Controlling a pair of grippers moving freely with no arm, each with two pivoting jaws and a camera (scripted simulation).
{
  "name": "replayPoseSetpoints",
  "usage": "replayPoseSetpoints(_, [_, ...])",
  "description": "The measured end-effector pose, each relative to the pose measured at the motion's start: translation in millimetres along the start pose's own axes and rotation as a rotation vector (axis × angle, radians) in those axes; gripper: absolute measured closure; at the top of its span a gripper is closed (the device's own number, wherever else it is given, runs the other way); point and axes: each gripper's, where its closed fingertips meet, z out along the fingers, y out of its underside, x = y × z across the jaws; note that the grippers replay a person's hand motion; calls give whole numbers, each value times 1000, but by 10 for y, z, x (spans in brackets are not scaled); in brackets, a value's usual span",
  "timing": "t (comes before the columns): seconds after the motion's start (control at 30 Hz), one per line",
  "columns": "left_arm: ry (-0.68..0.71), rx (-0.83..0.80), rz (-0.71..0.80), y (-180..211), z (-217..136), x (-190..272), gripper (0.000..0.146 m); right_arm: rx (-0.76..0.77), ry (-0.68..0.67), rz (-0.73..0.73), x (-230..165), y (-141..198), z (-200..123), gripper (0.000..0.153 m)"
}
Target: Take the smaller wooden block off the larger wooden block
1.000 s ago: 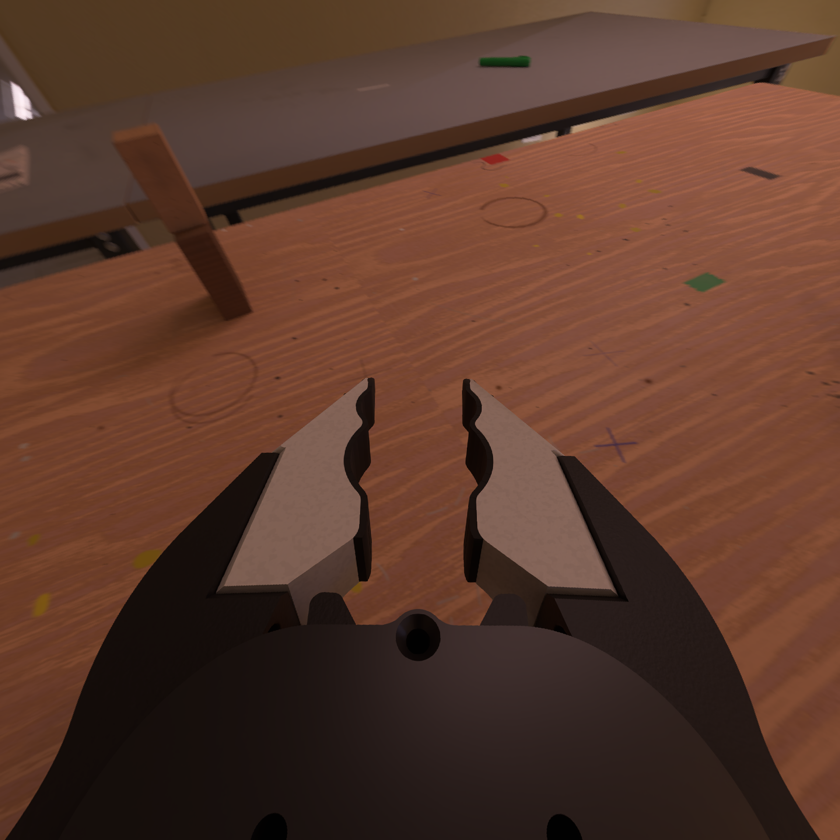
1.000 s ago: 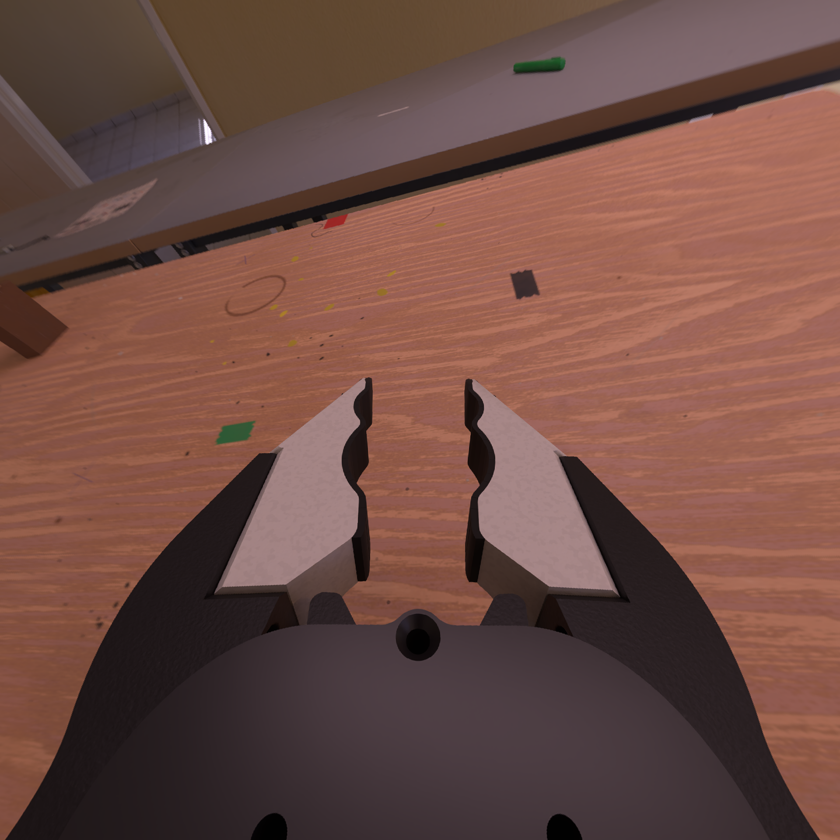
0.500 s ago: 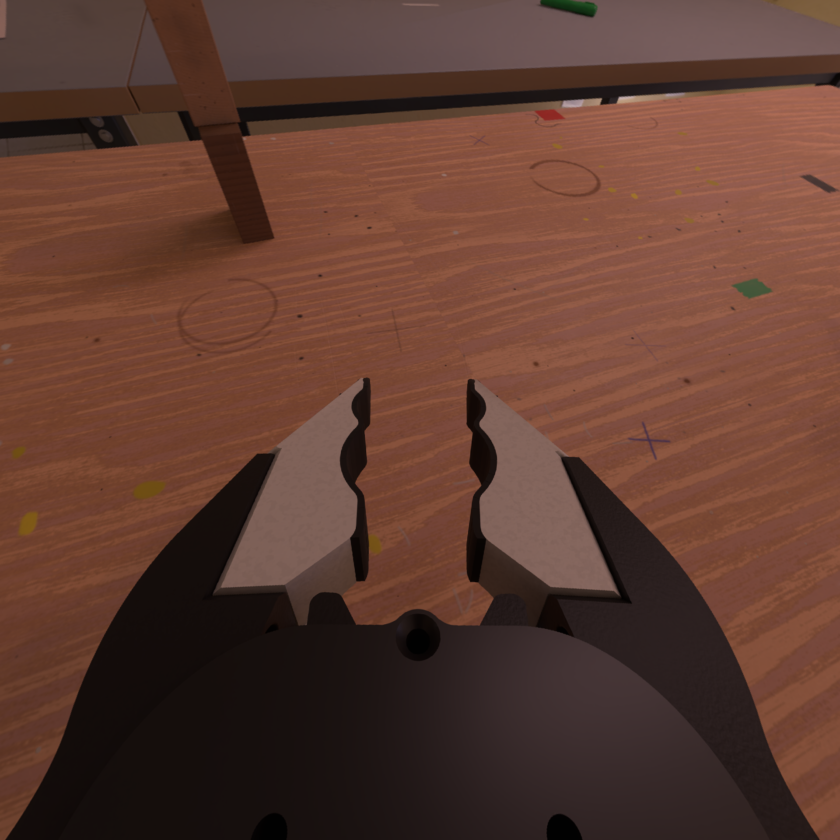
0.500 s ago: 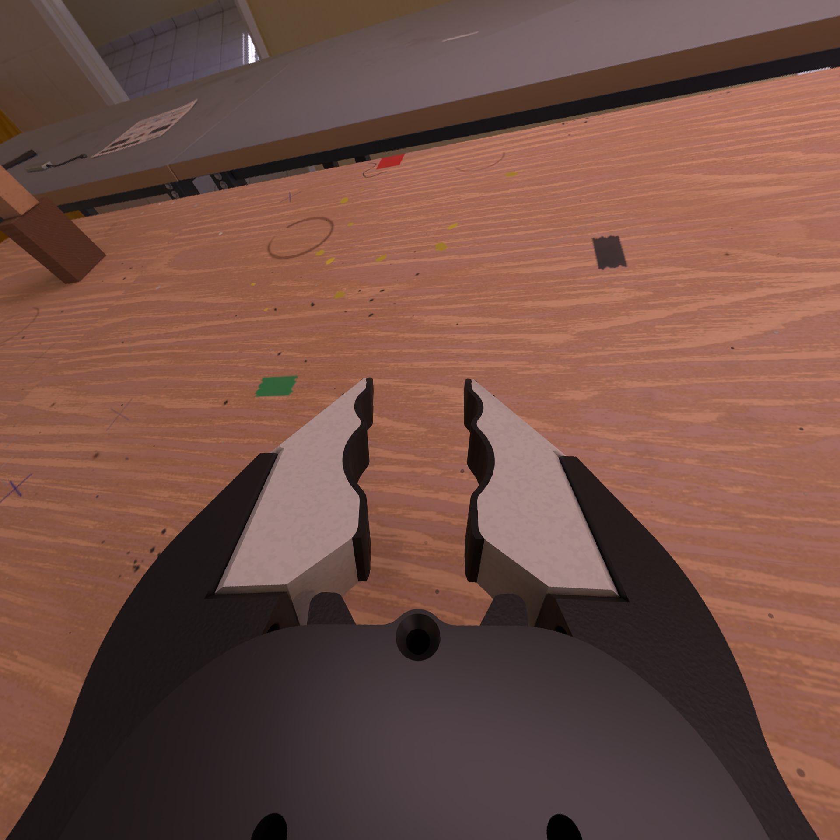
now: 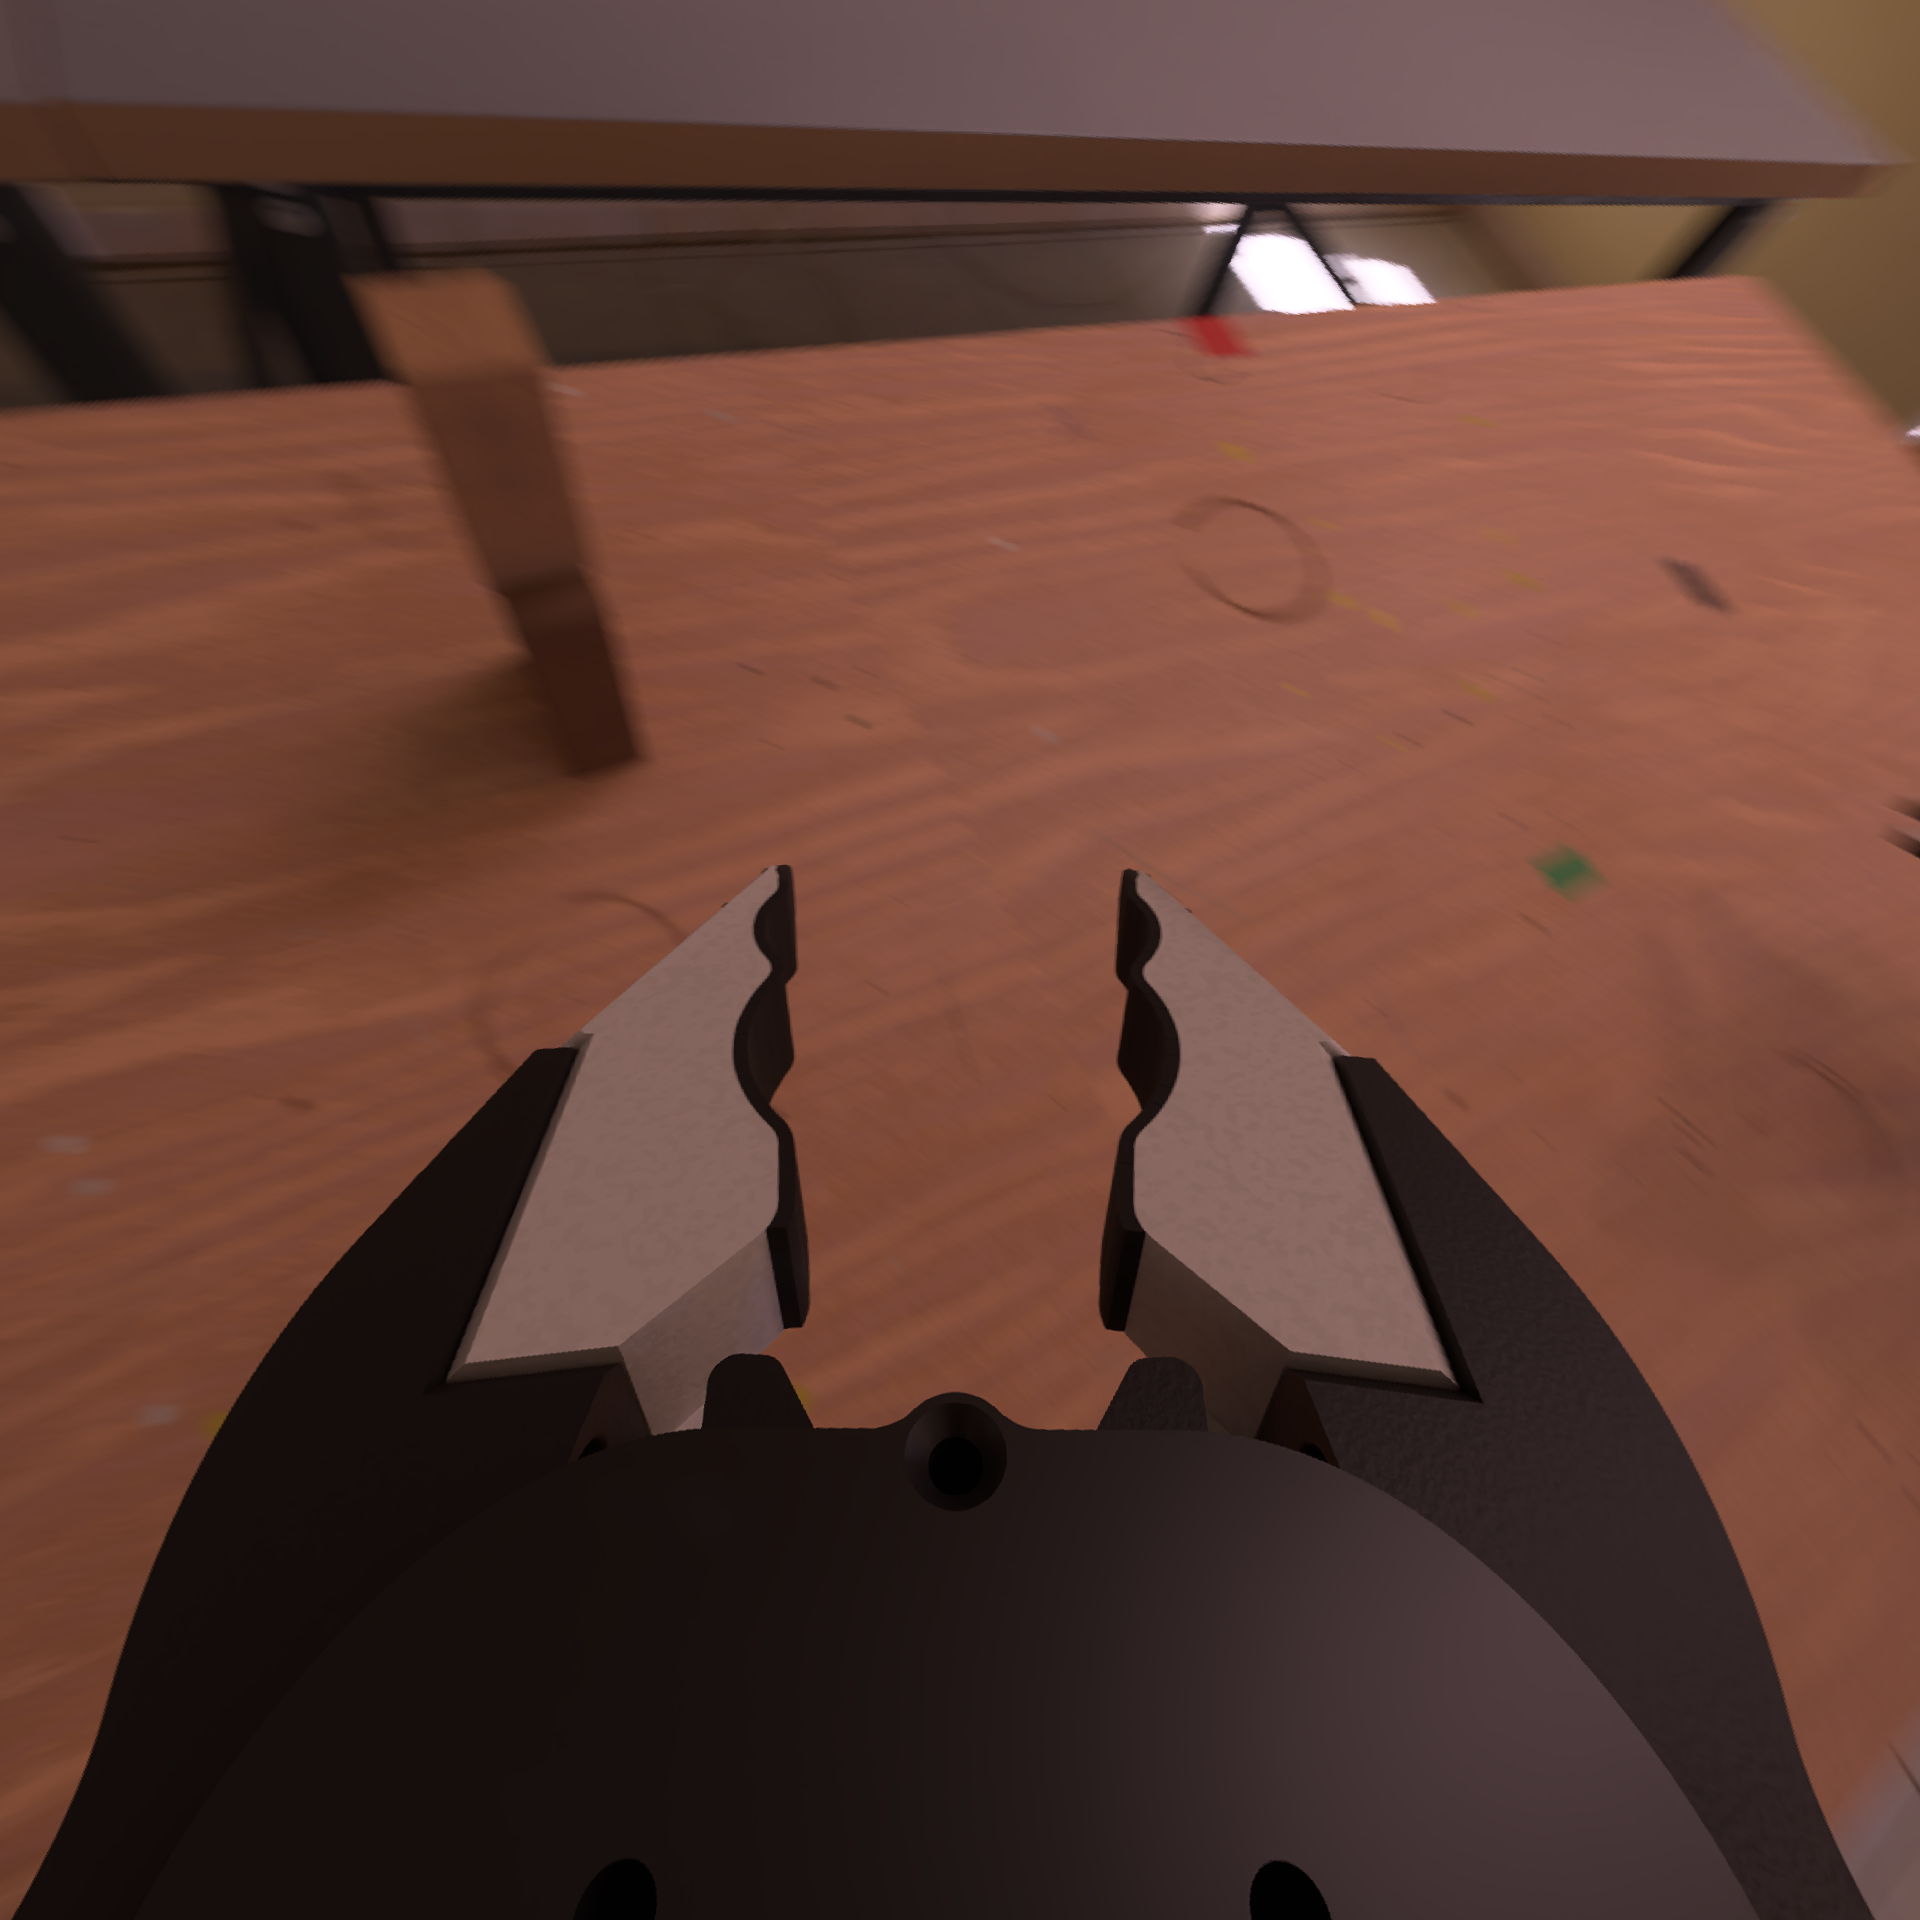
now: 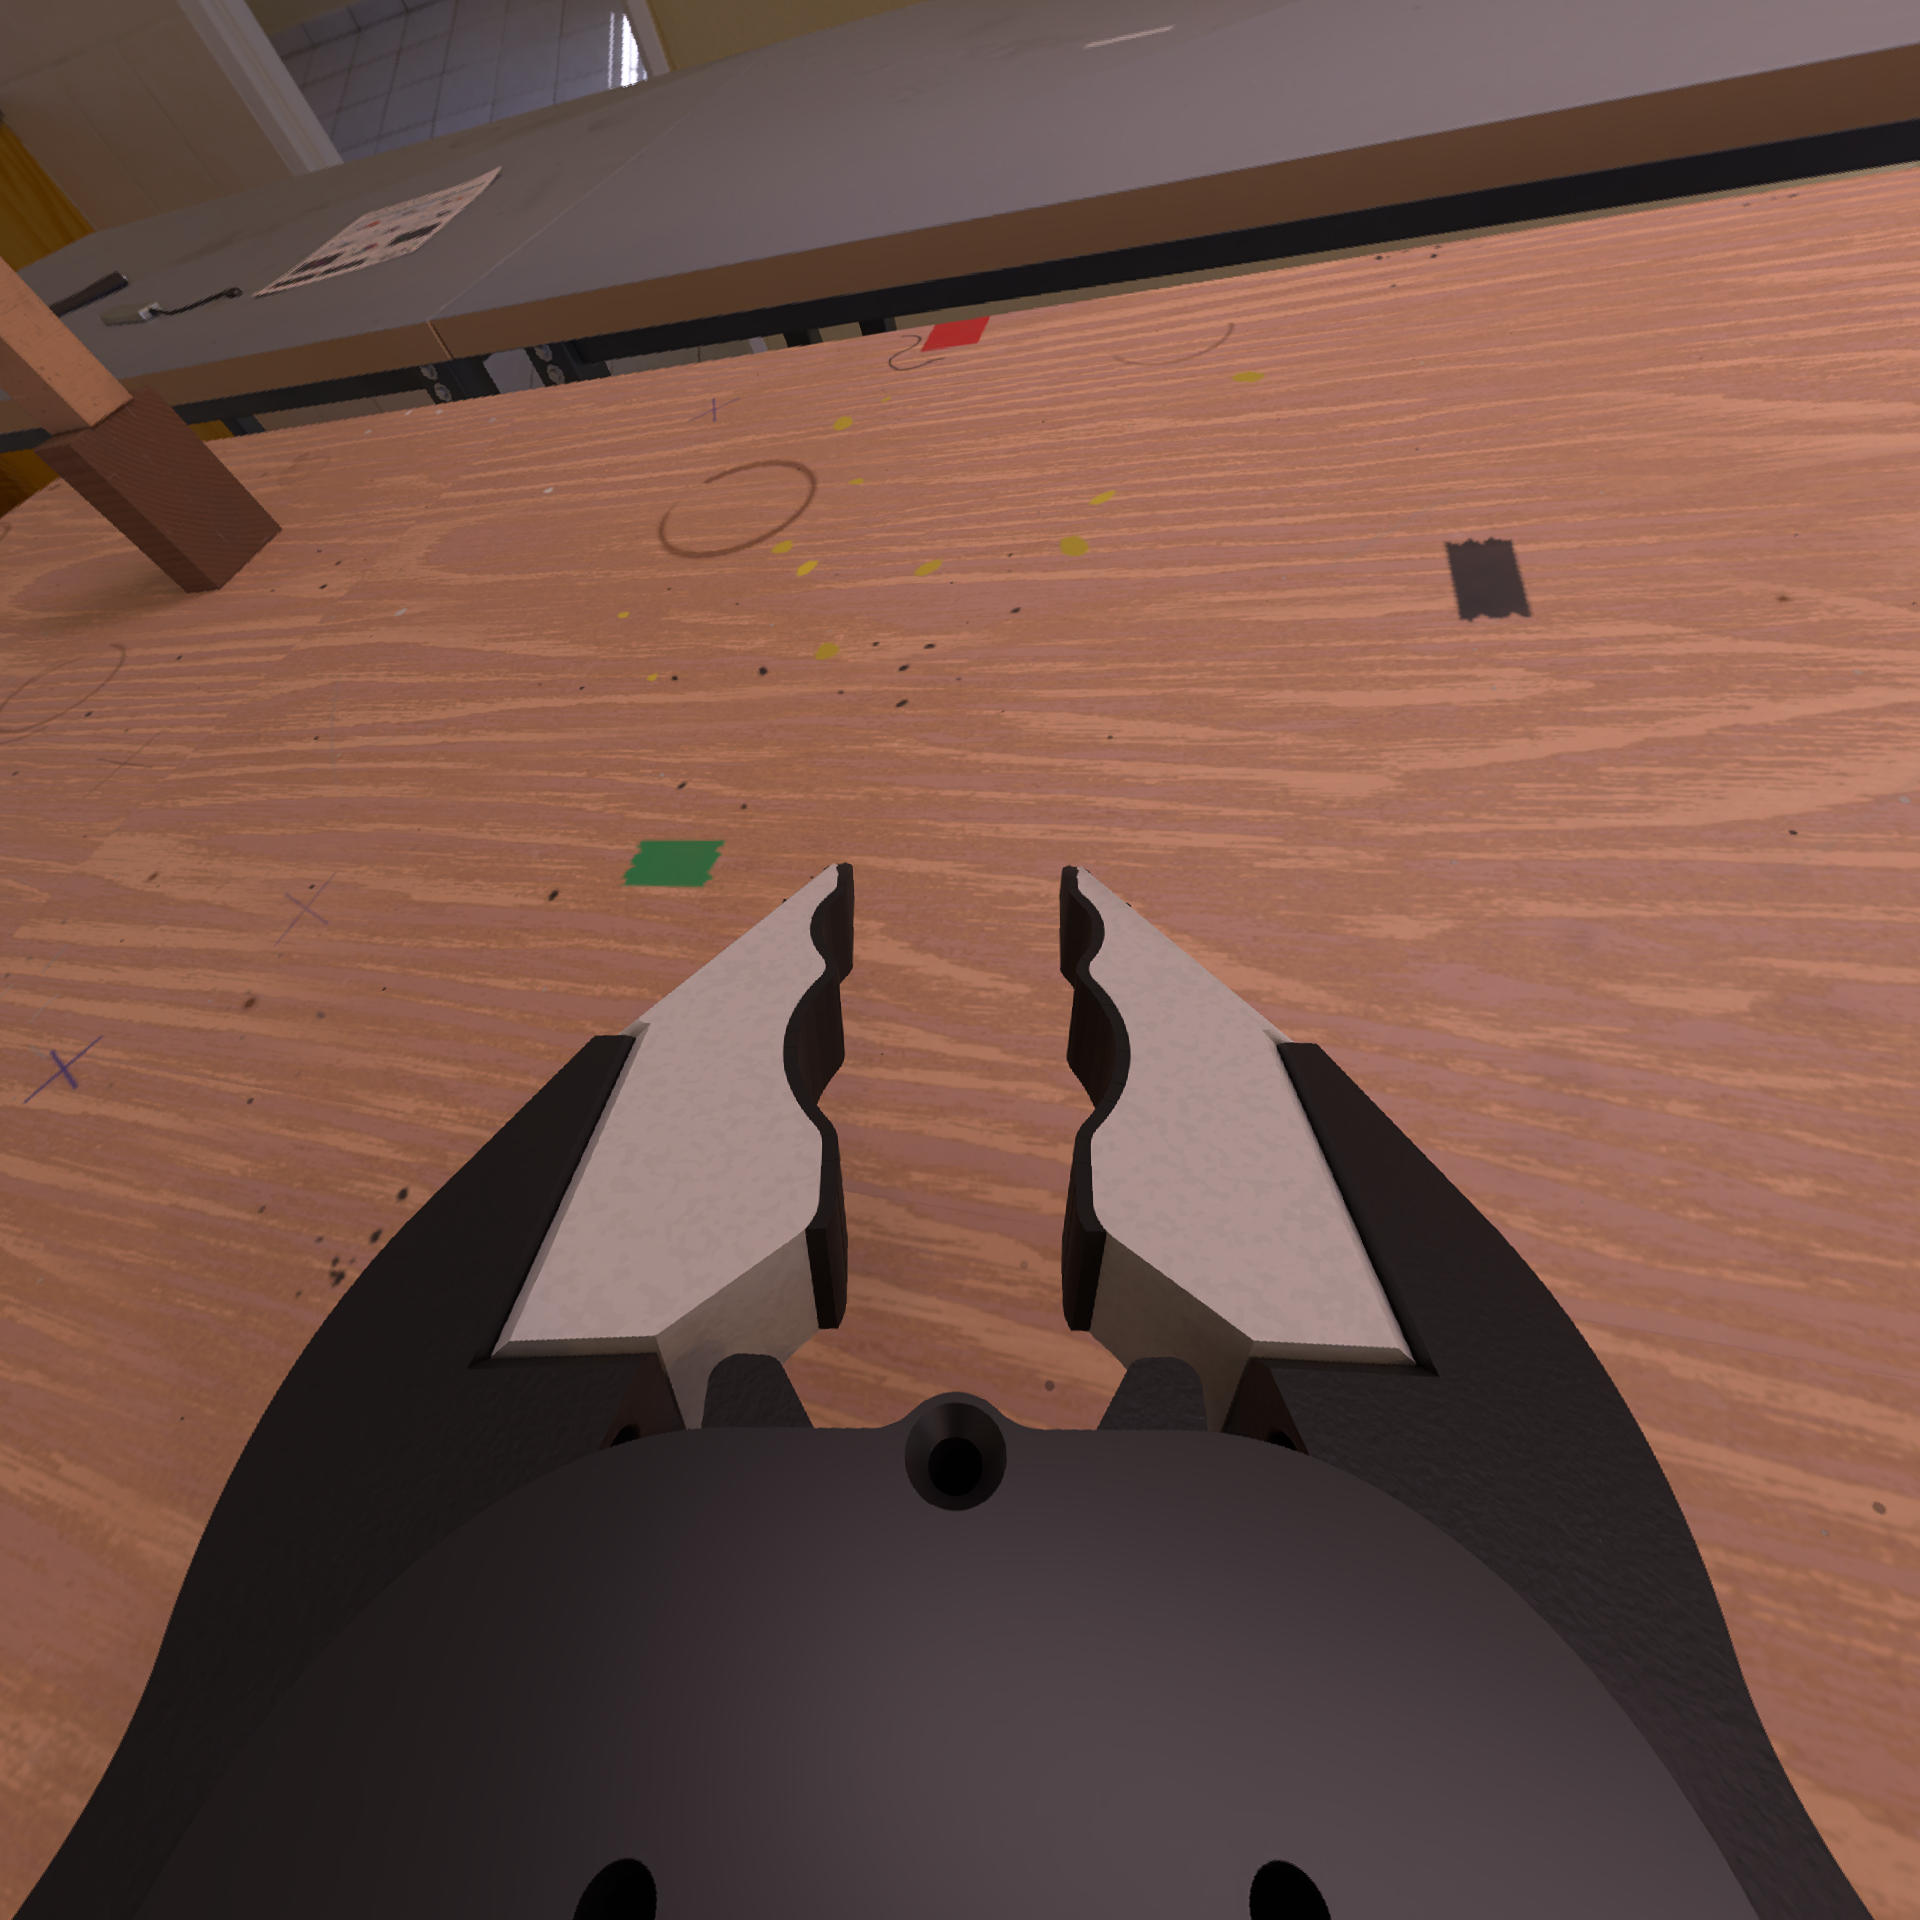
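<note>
The wooden desk [image 6: 1351, 831] carried a green tape patch [image 6: 673, 863], a red patch [image 6: 956, 334] near its far edge, a black strip [image 6: 1488, 580] and a drawn circle [image 6: 738, 509]. Beyond stood a grey bench [image 6: 831, 177] bearing a printed sheet [image 6: 379, 231].

Two rectangular wooden blocks stand stacked at the far left: one lighter tan block [image 5: 473, 436] atop one darker brown block [image 5: 574, 681]. Two black grippers with pale fingers show, one left gripper [image 5: 956, 904] and one right gripper [image 6: 956, 873]. Two desks: one reddish wood-grain desk [image 6: 1351, 831] and one grey-topped desk [image 6: 1039, 156] beyond. On the near desk, one green tape patch [image 6: 673, 863], one red [image 6: 956, 335], one black [image 6: 1488, 580].
</note>
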Motion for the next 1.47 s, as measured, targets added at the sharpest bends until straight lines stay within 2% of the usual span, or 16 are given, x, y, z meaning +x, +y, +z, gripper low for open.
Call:
replayPoseSetpoints(0.1, [-200, -29, -76, -434, 399, -502, 75, -3, 2, -3, -12, 7, -2, 113])
replayPoseSetpoints(0.2, [-278, -36, -186, -736, 820, -907, 75, -8, 3, -11, -20, 14, 2, 113])
replayPoseSetpoints(0.3, [-382, -64, -280, -780, 1142, -1249, 76, -16, 2, -20, -22, 33, -9, 113])
replayPoseSetpoints(0.37, [-368, -76, -328, -743, 1296, -1294, 79, -19, 5, -22, -14, 47, -34, 113])
replayPoseSetpoints(0.43, [-412, -45, -297, -733, 1314, -1337, 87, -19, 9, -20, 0, 61, -66, 113])
replayPoseSetpoints(0.5, [-431, -14, -262, -732, 1280, -1335, 105, -21, 10, -13, 16, 74, -94, 113])
replayPoseSetpoints(0.53, [-436, -7, -246, -728, 1256, -1323, 108, -22, 9, -9, 22, 79, -104, 113])
replayPoseSetpoints(0.67, [-516, 80, -136, -877, 1031, -1194, 111, -34, 4, 1, 27, 97, -105, 113])
replayPoseSetpoints(0.77, [-518, 276, -4, -1272, 662, -874, 111, -47, 4, -10, 16, 110, -93, 113])
replayPoseSetpoints(0.87, [-457, 463, 165, -1739, 302, -413, 111, -49, 7, -21, 7, 113, -90, 113])
replayPoseSetpoints(0.97, [-390, 578, 330, -2092, 31, 72, 111, -36, 1, -27, -19, 95, -92, 113])
replayPoseSetpoints(1.07, [-334, 657, 562, -2238, -139, 661, 111, -4, -8, -59, -69, 48, -108, 113])
replayPoseSetpoints(1.17, [-286, 717, 784, -2226, -241, 1314, 111, 34, -23, -115, -160, -15, -129, 113])
replayPoseSetpoints(1.3, [-184, 717, 991, -2056, -267, 2106, 111, 68, -59, -163, -316, -63, -149, 112])
replayPoseSetpoints(1.4, [-38, 740, 1108, -1707, -251, 2616, 111, 107, -102, -171, -425, -123, -198, 112])
replayPoseSetpoints(1.47, [6, 723, 1180, -1395, -162, 2821, 111, 137, -130, -163, -466, -172, -247, 111])
